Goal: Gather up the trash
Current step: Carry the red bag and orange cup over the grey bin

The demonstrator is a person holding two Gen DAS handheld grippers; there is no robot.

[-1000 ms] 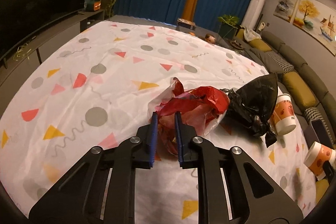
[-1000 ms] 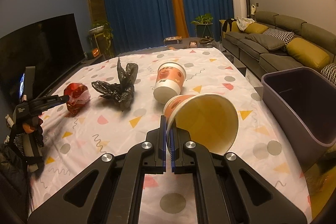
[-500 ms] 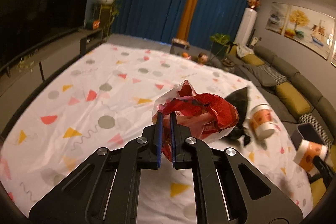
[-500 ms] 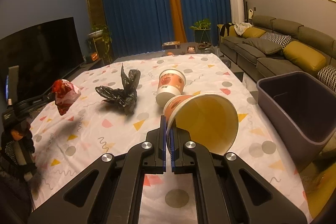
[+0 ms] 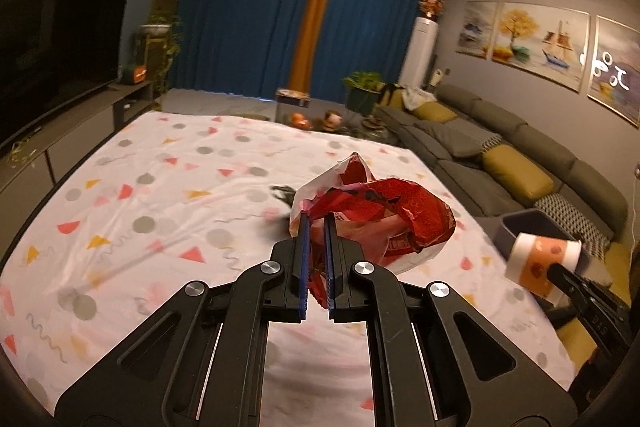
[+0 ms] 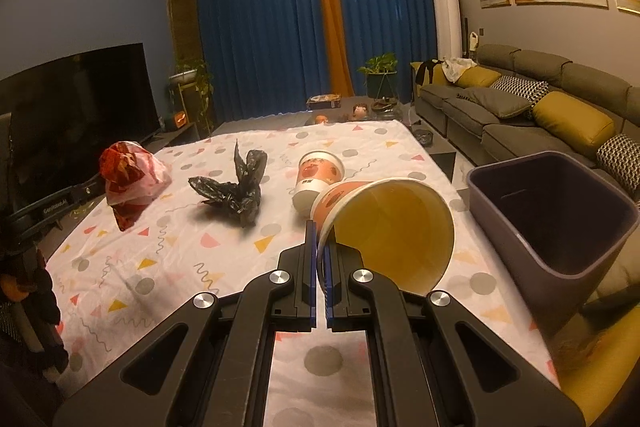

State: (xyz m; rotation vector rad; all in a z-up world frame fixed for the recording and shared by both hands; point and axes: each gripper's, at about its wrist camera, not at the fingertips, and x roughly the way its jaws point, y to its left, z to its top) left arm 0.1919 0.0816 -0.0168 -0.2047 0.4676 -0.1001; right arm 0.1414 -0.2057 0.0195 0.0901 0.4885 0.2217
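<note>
Jaws nearest me, both clenched: my right gripper [image 6: 319,247] pinches the rim of a paper cup [image 6: 386,227], and my left gripper [image 5: 316,247] grips a red wrapper [image 5: 372,215] lifted clear of the surface [image 6: 168,247]. Beyond, a black bag [image 6: 236,191] and a second cup [image 6: 316,175] lie uncollected. The bin [image 6: 560,211], right of the surface, looks empty, though its floor is dark. I judge nothing binned yet.

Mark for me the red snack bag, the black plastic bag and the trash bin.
red snack bag [image 5: 416,215], left wrist view, on its crumpled red top.
black plastic bag [image 6: 234,193], right wrist view, on its bunched middle.
trash bin [image 6: 520,223], right wrist view, on its near outer wall.
</note>
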